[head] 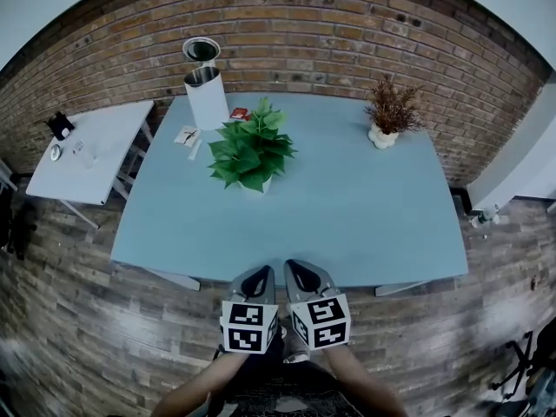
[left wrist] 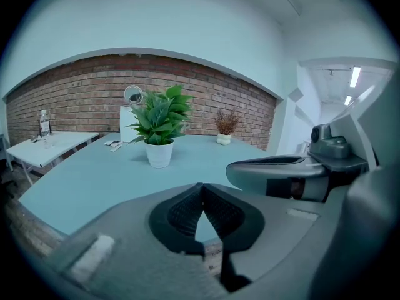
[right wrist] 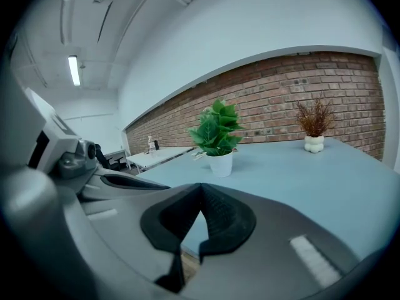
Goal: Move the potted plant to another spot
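Note:
The potted plant (head: 252,150), green-leaved in a small white pot, stands upright left of centre on the light blue table (head: 356,211). It also shows far ahead in the left gripper view (left wrist: 159,122) and the right gripper view (right wrist: 217,131). My left gripper (head: 262,271) and right gripper (head: 294,267) hover side by side over the table's near edge, well short of the plant. Both are shut with nothing between the jaws, as each own view confirms for the left gripper (left wrist: 201,189) and the right gripper (right wrist: 200,189).
A dried brown plant (head: 392,111) in a white pot stands at the table's far right. A white cylinder with metal cups (head: 206,89) and small items (head: 189,135) sit at the far left. A white side table (head: 95,146) stands left; a brick wall (head: 330,42) runs behind.

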Tool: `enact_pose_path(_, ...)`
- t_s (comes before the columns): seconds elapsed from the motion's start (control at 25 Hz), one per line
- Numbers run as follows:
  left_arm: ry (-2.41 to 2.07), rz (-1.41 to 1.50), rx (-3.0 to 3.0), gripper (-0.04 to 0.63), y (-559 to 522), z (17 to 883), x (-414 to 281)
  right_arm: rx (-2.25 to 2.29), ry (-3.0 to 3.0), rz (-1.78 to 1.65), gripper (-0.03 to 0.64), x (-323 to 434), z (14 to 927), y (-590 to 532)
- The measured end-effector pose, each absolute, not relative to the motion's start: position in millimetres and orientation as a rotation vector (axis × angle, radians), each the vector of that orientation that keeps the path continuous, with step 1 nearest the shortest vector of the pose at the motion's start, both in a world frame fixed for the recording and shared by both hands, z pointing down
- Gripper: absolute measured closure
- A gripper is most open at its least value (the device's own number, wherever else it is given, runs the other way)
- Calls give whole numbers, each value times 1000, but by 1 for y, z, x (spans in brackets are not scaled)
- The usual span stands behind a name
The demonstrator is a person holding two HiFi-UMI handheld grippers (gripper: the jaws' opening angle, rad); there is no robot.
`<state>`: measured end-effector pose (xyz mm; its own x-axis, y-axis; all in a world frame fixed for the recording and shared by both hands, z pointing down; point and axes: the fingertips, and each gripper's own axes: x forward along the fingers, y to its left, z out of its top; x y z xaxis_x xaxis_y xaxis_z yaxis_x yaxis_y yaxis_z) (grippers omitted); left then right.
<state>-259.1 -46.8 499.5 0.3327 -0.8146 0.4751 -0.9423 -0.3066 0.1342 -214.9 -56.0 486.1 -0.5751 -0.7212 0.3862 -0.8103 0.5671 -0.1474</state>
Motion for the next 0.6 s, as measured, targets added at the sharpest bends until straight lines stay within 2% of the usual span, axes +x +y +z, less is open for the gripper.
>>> enact_pose_path(0.6,-1551,466,2223,597,-35,498,-240,1261,-2515,455,611,-195,486,-46)
